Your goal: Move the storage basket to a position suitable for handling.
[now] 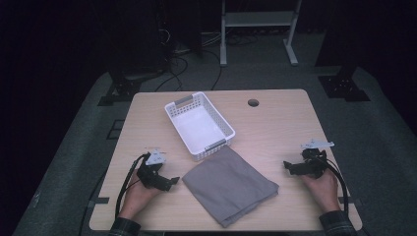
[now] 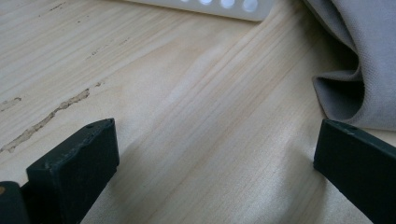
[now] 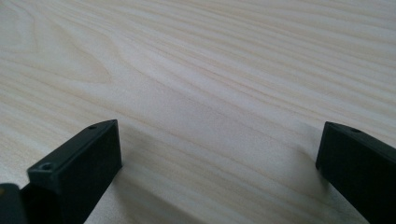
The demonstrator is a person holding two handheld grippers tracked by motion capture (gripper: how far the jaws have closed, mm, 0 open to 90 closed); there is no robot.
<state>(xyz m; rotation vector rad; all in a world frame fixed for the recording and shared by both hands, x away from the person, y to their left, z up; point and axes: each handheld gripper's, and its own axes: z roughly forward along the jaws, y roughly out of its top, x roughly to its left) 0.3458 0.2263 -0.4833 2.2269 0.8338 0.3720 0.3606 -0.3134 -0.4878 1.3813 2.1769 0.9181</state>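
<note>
Grey cloth [image 1: 230, 185], white basket [image 1: 199, 125]

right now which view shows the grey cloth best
The high view: the whole folded grey cloth lies on the table beside the white basket. The left gripper view catches just one folded edge; the right gripper view looks at bare wood.

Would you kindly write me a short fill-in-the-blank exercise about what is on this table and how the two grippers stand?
1. The white basket on the table holds ____.
2. The folded cloth is ____ in colour.
3. The cloth lies between the left gripper and the ____ gripper.
4. The fingers of the left gripper are spread ____, with bare wood between them.

Missing words: nothing; grey; right; apart
</note>
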